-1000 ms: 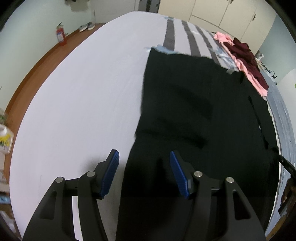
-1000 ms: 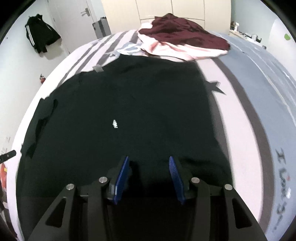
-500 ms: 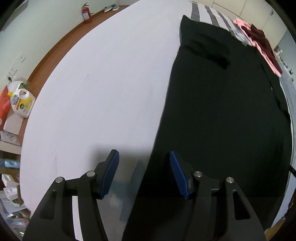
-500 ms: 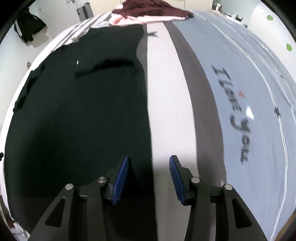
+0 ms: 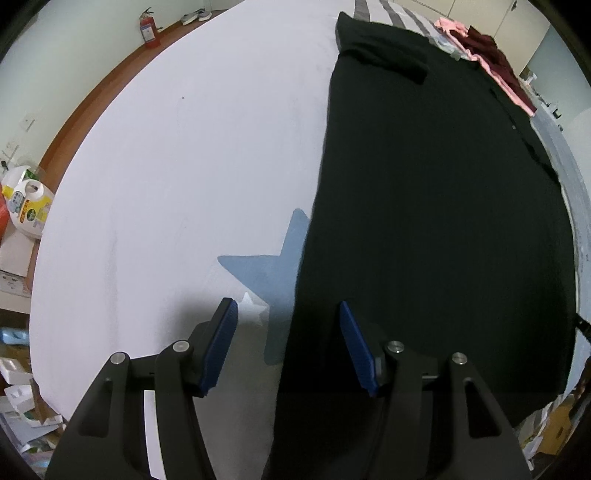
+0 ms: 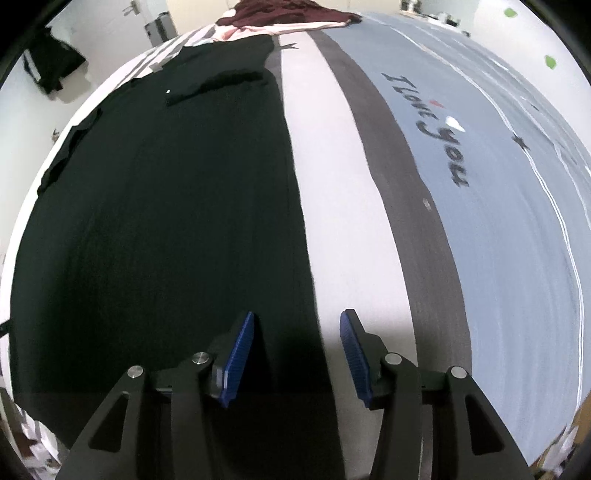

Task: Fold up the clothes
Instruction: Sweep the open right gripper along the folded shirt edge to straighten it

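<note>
Two garments (image 5: 491, 55) beyond black garment (image 5: 424, 184)

Black garment (image 5: 424, 206), white sheet (image 5: 177, 155) with blue star (image 5: 273, 266), grey stripes and blue-grey band (image 6: 491, 229) with dark lettering, maroon-and-pink clothes (image 6: 288, 14), blue pads (image 6: 236, 358), red extinguisher (image 5: 147, 27)

A big garment (image 5: 424, 206) lies flat on the bed (image 5: 166, 177), reaching from the near edge toward the far edge. A pile of clothes (image 6: 288, 14) sits behind it at the far edge. A star (image 5: 269, 269) on the sheet pokes out from under its side, near the near edge.
</note>
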### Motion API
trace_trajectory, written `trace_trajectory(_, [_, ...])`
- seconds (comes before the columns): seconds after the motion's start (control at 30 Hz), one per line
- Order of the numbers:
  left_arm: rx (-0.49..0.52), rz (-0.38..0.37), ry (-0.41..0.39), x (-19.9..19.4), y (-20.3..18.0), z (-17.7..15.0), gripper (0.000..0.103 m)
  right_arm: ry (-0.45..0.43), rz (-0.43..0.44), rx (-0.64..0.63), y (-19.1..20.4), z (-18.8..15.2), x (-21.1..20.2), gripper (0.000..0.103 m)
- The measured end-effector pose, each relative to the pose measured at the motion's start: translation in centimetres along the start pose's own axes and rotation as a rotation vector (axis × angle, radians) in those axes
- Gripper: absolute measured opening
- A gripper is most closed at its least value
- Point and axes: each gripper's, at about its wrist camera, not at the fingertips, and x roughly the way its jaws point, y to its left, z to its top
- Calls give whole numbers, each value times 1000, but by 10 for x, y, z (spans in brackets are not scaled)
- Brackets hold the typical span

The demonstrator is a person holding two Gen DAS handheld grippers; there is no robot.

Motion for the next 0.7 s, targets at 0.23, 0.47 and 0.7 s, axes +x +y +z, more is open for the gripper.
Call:
trace_trajectory(0.23, [27,-25,-61,-20,-6,36,55,-43,-25,103,-1,4,-20,45])
trace_trajectory(0.47, [60,-51,-154,-26,-39,137,55,-111,-9,106,10,74,-24,45])
trace_trajectory(0.7, [68,-45,-233,1,-73,249,55,-153,50,50,13,213,24,48])
